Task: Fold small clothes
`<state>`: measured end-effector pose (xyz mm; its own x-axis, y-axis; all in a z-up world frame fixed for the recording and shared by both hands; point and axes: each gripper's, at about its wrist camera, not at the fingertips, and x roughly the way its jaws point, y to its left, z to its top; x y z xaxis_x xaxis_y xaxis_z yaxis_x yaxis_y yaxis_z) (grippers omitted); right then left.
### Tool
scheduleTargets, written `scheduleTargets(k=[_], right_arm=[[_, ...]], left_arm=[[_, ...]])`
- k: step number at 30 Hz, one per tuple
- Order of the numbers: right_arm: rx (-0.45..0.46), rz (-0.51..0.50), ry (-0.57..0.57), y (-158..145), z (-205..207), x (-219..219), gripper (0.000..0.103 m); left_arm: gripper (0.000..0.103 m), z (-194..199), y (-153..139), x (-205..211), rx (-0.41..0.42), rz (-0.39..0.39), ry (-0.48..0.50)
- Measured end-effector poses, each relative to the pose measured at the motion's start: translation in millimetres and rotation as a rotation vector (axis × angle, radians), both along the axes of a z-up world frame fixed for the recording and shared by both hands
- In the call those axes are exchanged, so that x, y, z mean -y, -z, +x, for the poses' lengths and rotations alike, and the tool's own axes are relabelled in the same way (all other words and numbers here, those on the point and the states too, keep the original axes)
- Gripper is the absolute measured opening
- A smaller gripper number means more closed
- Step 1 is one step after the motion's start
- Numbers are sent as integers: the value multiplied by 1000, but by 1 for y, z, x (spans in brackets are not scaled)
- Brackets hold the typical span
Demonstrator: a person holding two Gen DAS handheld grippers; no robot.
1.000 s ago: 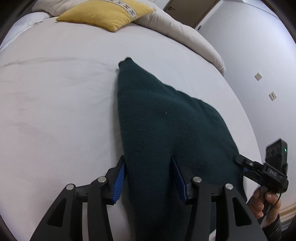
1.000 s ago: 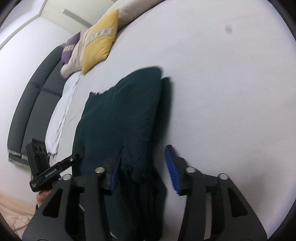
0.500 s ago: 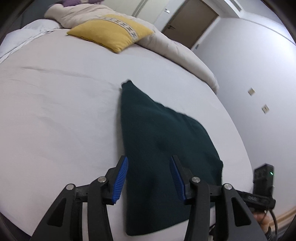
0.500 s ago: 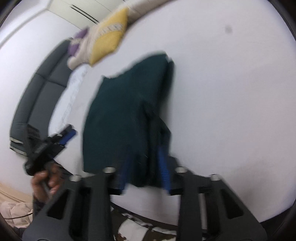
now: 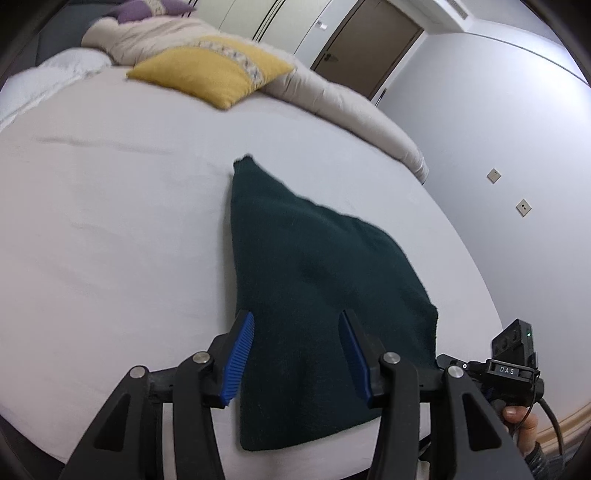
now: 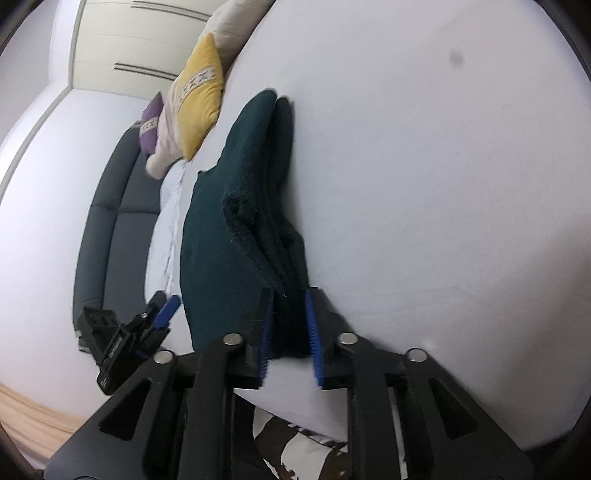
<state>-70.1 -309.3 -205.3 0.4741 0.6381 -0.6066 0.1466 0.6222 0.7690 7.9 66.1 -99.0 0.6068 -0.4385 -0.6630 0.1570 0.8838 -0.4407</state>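
We see the white bed [image 5: 110, 240] carrying the dark green garment [image 5: 314, 277], folded and reaching its near edge. A yellow pillow [image 5: 214, 70] lies at the far edge. Our right gripper [image 6: 290, 328] pinches the garment's folded near edge, its jaws opening. Our left gripper [image 5: 299, 354] hovers above the garment, spread, holding nothing.

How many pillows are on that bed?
2: a yellow pillow lies at the bed's far end against the rolled duvet, a purple pillow beyond it. More may be hidden.
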Motion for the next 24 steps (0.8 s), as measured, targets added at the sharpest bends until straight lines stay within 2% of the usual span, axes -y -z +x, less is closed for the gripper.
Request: scheduleTargets(k=[2,3,5,6,8,12,14,16,17,18,19,21,24], right_arm=[[3,-101,17,-13,3,5,20],[-2,-121,27,-18,4,9,20],[-6,-147,54,-28,4,16,20],[16,-159,48,-35,5,17,20],[94,-141,-9,-55,9,6,20],[166,-70,-115,-71,31,-21,20],[150,-52,-149,-61,51,-31,20],[57,-42,-106,-36,68,-28,17],[35,12,-82,-20,74,-20,14],[36,74,-54,-8,75,-11,4],[28,137,-17,3,75,-1,0],[35,255,22,18,70,15,0],[61,268,28,15,59,25,0]], left_arm=[[52,-3,-7,1,26,14,-1],[53,-5,-11,3,44,24,1],[62,-11,-20,8,90,48,7],[64,-13,-23,10,106,59,9],[67,-16,-27,15,130,73,20],[68,-18,-28,21,140,64,38],[70,-19,-28,22,140,61,41],[72,-22,-30,21,147,57,37],[76,-24,-33,20,157,52,30],[78,-25,-34,19,164,48,27],[81,-27,-36,18,175,43,25],[88,-31,-39,18,201,41,15],[100,-37,-46,21,248,55,6]])
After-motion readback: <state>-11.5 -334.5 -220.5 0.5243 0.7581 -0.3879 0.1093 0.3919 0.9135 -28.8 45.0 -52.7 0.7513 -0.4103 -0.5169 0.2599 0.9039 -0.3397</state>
